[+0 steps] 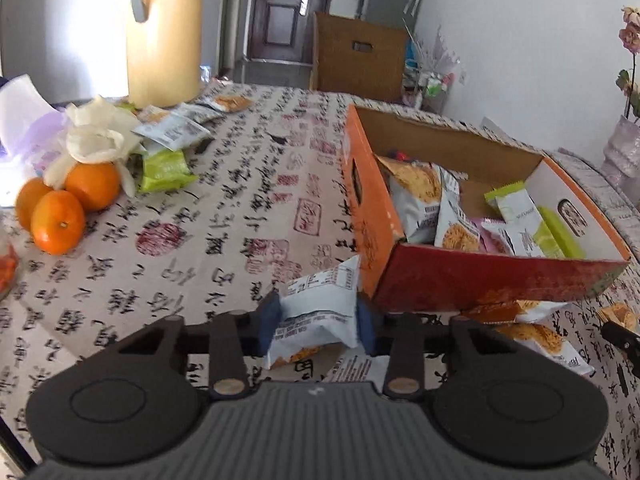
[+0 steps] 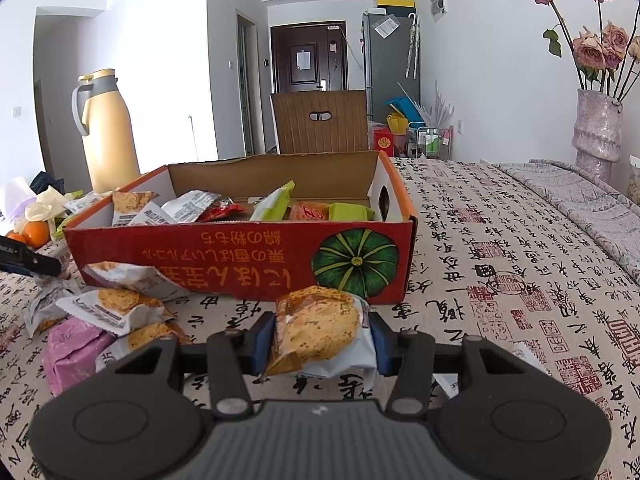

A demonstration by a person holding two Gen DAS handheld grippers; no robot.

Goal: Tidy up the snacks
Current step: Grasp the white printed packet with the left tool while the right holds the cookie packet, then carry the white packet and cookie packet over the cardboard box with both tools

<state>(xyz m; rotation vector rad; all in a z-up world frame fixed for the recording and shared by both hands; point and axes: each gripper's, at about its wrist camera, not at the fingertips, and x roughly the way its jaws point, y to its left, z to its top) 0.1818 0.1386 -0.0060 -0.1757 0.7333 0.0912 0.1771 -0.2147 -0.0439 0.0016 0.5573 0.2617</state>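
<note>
While each gripper clamps a snack packet, calligraphy-print tablecloth, dark door beyond.

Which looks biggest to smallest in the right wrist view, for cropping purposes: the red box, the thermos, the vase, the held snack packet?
1. red box
2. thermos
3. held snack packet, though it sits closest to the camera, so its apparent size is inflated
4. vase, close to the packet; I would not rank those two firmly.
</note>
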